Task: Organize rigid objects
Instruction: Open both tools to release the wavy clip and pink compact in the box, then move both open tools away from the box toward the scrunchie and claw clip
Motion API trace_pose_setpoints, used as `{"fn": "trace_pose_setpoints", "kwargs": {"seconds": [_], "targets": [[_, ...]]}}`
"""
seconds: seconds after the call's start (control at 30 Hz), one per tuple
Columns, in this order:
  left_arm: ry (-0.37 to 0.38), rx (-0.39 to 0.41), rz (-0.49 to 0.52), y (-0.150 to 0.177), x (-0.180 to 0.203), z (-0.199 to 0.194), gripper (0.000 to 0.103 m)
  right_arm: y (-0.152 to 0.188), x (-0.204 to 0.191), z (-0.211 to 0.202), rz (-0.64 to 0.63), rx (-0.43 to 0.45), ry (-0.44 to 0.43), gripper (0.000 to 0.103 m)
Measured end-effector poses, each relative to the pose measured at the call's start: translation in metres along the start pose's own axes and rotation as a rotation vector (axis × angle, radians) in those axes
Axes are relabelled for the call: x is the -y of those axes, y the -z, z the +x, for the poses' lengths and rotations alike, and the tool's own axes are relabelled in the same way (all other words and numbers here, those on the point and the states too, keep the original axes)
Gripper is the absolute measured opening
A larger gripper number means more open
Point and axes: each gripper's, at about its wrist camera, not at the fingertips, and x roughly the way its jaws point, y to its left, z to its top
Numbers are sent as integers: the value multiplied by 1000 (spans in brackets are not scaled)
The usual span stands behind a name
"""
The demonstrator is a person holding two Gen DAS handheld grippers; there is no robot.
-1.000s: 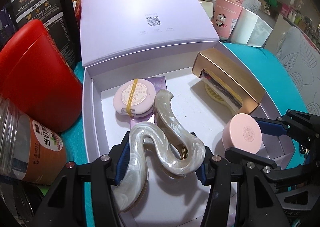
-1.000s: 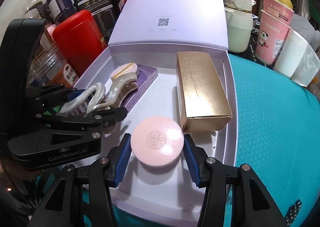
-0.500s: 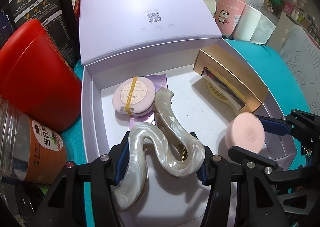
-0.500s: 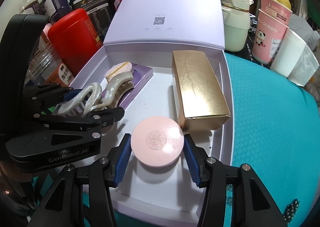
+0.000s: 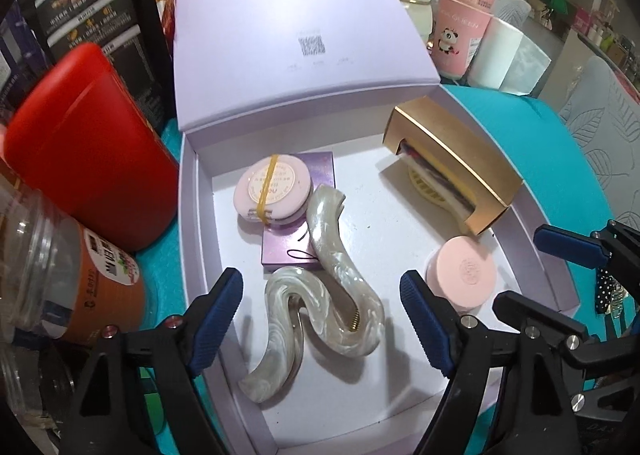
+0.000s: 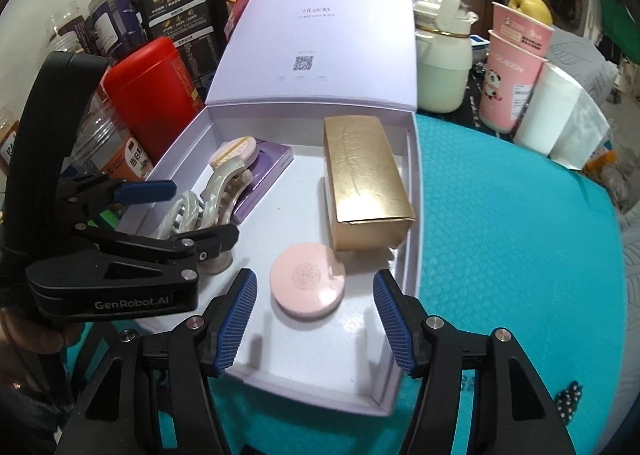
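Both grippers tilt steeply down into the open lilac box (image 5: 188,191). The left gripper (image 5: 324,319) has just been spreading its jaws, and the pearly hair clip (image 5: 320,295) lies loose between them on the box floor. The right gripper (image 6: 316,319) has also been widening, its pads clear of the pink round case (image 6: 307,281) lying flat between them beside the gold box (image 6: 366,187).

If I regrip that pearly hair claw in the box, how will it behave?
The hair claw looks glossy and curved, so flat pads may slip off it. Its visible spring suggests a squeeze near there could pop it open. It looks like rigid plastic: probably light, stiff, perhaps brittle.
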Motion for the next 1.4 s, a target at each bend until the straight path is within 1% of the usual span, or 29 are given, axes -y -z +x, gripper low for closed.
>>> {"fn": "trace_pose_setpoints", "kwargs": {"seconds": [0.13,0.17,0.27,0.5,0.77,0.8,0.83,0.87,0.9,0.97,1.17,1.27,1.4], "targets": [[-6,20,-1,0,0,-11,81,2,1,-11,4,20,9,61],[-6,25,-1,1,0,-15,81,2,1,-13,3,47,14,61],[-7,43,1,4,0,-27,81,4,1,-21,2,64,19,61],[-4,101,2,7,3,-57,81,4,-3,-46,-8,120,28,61],[-7,176,11,9,8,-92,82,10,-12,-81,-41,209,60,62],[-9,182,13,9,10,-95,83,10,-12,-86,-41,218,61,63],[-12,191,14,10,11,-100,88,12,-12,-91,-40,229,62,64],[-15,198,15,10,12,-102,99,13,-12,-95,-39,236,64,64],[-16,206,15,11,13,-106,102,14,-12,-100,-39,243,68,64],[-11,233,16,13,16,-116,102,18,-12,-109,-39,256,81,64],[3,281,30,22,27,-142,102,30,-10,-139,-38,294,115,65],[16,301,40,26,33,-153,102,38,-10,-155,-39,317,125,67],[33,322,62,33,44,-168,102,49,-9,-175,-38,346,138,68]]}}
